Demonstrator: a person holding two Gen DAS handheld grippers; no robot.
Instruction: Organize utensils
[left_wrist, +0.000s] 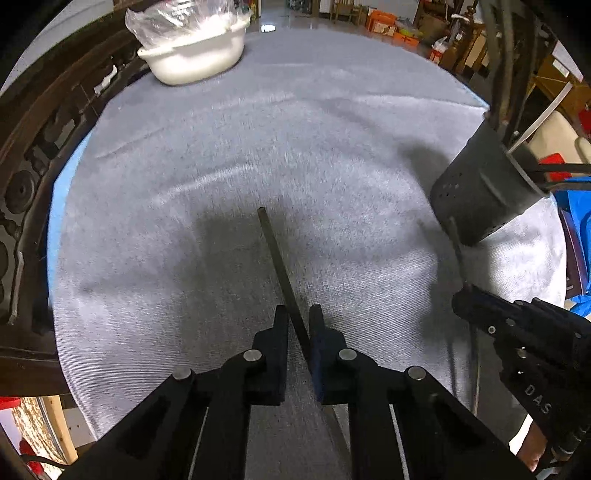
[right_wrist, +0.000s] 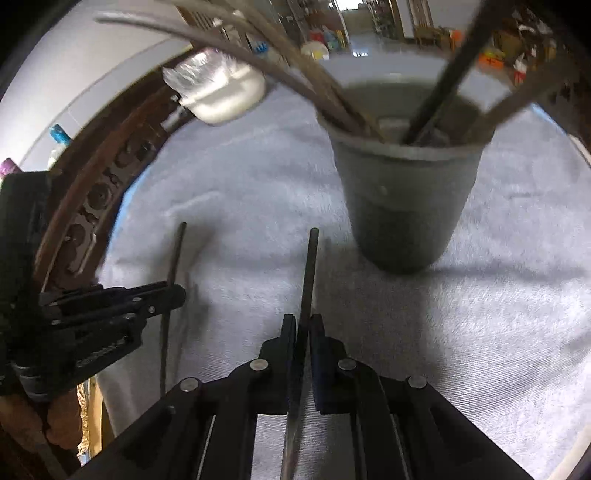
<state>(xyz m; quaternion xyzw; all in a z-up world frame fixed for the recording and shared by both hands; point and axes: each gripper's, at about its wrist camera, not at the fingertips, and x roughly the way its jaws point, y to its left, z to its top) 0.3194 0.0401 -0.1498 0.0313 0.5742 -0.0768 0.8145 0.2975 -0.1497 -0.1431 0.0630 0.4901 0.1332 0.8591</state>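
My left gripper (left_wrist: 298, 310) is shut on a thin dark utensil (left_wrist: 275, 251), whose handle sticks out forward over the grey cloth (left_wrist: 258, 129). My right gripper (right_wrist: 303, 319) is shut on a second dark utensil (right_wrist: 310, 266); a shiny metal part of it runs back between the fingers. A grey utensil holder (right_wrist: 406, 203) with several utensils stands just ahead of the right gripper and to its right. In the left wrist view the holder (left_wrist: 480, 184) is at the right, with the right gripper (left_wrist: 463, 295) below it. The right wrist view shows the left gripper (right_wrist: 177, 291) at the left, gripping its utensil (right_wrist: 175, 254).
A white bowl (left_wrist: 195, 55) covered with clear plastic sits at the far left of the cloth. Dark carved wooden furniture (left_wrist: 33, 147) borders the cloth on the left. A person's hand (right_wrist: 62, 424) holds the left gripper. Cluttered room floor lies beyond the far edge.
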